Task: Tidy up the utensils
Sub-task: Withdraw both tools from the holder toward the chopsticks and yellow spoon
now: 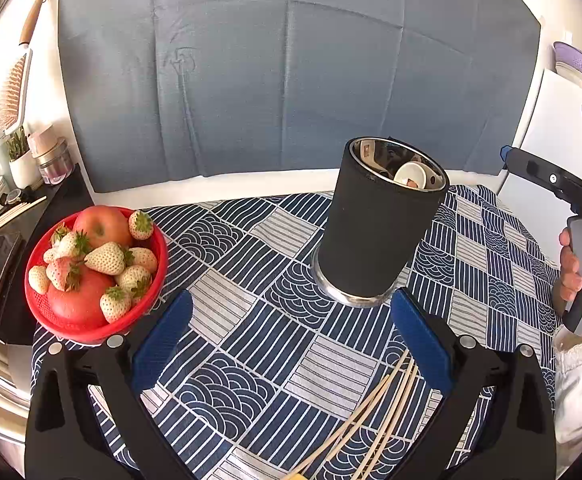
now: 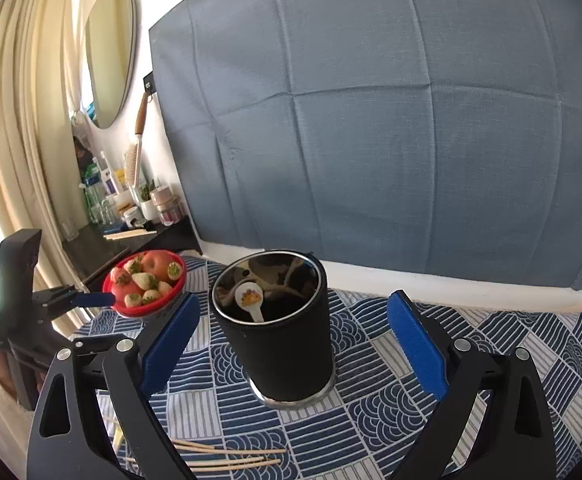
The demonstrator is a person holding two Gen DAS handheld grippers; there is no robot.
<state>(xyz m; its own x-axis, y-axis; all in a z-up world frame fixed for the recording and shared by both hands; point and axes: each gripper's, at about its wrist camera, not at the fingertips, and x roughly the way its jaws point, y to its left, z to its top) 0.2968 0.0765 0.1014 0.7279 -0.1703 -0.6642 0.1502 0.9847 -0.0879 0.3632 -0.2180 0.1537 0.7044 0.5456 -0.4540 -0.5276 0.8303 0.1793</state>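
Both sets of jaws wide, nothing held. Left gripper (image 1: pixel 291 344) hangs above loose pale wooden chopsticks (image 1: pixel 375 412) lying just below its right finger; black-sleeved steel cylinder holder (image 1: pixel 375 224) stands beyond the fingertips, white ceramic spoon (image 2: pixel 249 300) inside. Right gripper (image 2: pixel 293 344) straddles the holder without contact. Suggest pinching the chopsticks mid-length, then dropping them in vertically.

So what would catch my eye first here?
Probably the black cup standing mid-table on the blue patterned cloth, a white spoon inside. Then the red bowl of strawberries and apples at the left, and wooden chopsticks lying loose near the open claws.
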